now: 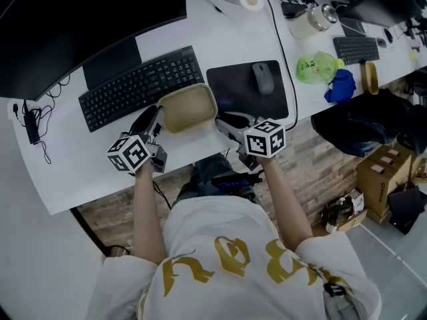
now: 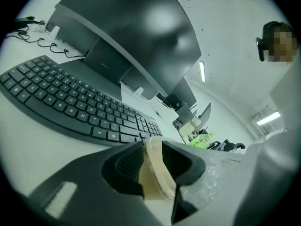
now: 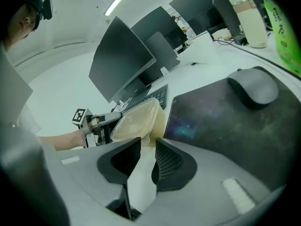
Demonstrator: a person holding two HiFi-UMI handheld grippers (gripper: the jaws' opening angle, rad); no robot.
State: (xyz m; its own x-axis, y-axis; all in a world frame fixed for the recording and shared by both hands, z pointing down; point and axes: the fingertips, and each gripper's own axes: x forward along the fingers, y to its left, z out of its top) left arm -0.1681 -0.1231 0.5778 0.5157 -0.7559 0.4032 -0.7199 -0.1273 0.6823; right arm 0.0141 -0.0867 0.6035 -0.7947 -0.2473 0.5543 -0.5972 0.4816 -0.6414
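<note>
Tan lidded box [image 1: 189, 107], contents hidden: left hand-held gripper [image 2: 153, 164] pinches its rim; right hand-held gripper [image 3: 148, 150] spread beside it

The beige, round-cornered plastic container [image 1: 189, 107] is sitting upright on the white desk [image 1: 60, 172] between the keyboard [image 1: 140, 85] and the mouse pad [image 1: 233, 89]. The left gripper [image 2: 153, 163] is pinching its rim.

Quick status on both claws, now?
Left claw: shut on the rim of the beige container.
Right claw: open, nothing between its jaws; the container sits just past its tips.
</note>
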